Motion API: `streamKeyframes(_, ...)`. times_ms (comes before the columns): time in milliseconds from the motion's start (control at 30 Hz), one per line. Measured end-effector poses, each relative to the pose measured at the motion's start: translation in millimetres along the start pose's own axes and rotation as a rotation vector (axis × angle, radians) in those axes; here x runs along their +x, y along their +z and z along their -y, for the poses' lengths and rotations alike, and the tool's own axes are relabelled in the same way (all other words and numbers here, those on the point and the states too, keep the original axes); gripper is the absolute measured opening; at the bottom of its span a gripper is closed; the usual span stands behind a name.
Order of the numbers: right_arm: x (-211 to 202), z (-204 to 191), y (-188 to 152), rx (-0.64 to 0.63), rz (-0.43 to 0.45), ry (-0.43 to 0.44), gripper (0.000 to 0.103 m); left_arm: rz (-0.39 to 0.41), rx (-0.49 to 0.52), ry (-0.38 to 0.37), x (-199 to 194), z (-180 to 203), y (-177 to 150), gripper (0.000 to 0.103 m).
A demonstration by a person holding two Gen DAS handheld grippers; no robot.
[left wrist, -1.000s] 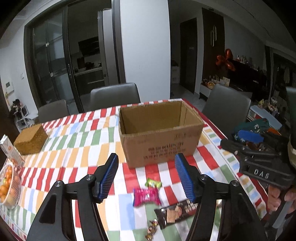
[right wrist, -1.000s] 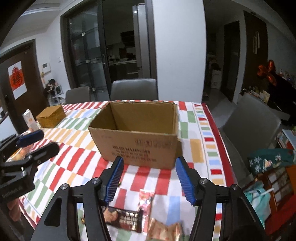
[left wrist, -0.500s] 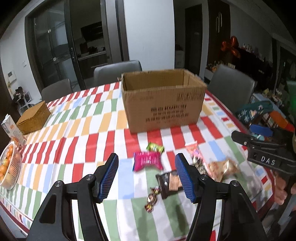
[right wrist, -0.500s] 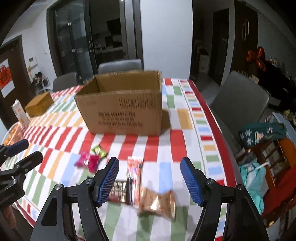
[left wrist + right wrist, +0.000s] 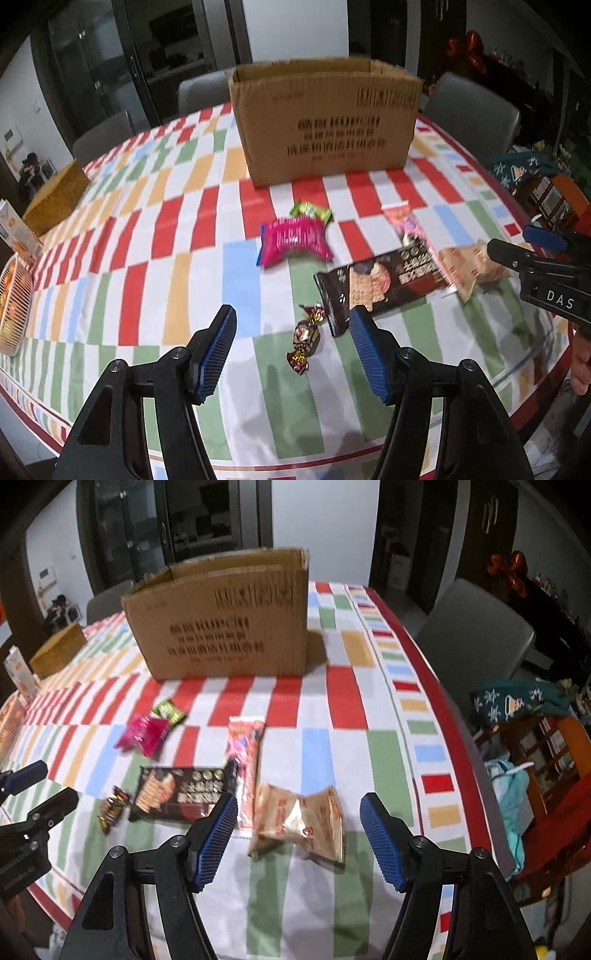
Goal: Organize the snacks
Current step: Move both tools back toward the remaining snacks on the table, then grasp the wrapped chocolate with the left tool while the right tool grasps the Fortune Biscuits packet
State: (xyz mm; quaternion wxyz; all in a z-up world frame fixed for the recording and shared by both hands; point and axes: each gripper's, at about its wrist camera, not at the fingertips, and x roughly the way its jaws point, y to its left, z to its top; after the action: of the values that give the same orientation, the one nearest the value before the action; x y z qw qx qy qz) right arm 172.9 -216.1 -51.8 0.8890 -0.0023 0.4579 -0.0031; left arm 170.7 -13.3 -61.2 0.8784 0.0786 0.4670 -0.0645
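From the left wrist, the released left claw (image 5: 291, 350) frames the foil candy (image 5: 306, 338) lying lengthwise on the desk (image 5: 147, 266), while from the right wrist the released right claw (image 5: 297, 834) frames the tan packet (image 5: 299, 821) lying crosswise; the box's (image 5: 221, 627) inside is hidden.

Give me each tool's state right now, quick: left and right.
Left tool: open, holding nothing; a wrapped candy lies on the table between its fingers.
Right tool: open, holding nothing; a tan snack packet lies below.
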Motion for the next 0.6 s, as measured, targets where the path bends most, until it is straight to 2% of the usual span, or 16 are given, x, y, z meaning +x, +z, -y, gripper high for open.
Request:
streamKeyframes(400,35,1,-8,0.002,-0.079,-0.027,0.07,-0.114,-0.021,-0.046,47,1,-8,0.062)
streamKeyframes(600,51,2,-9,0.007,-0.109,-0.018,0.07,-0.144,-0.031,-0.061,61,2,-9,0.05)
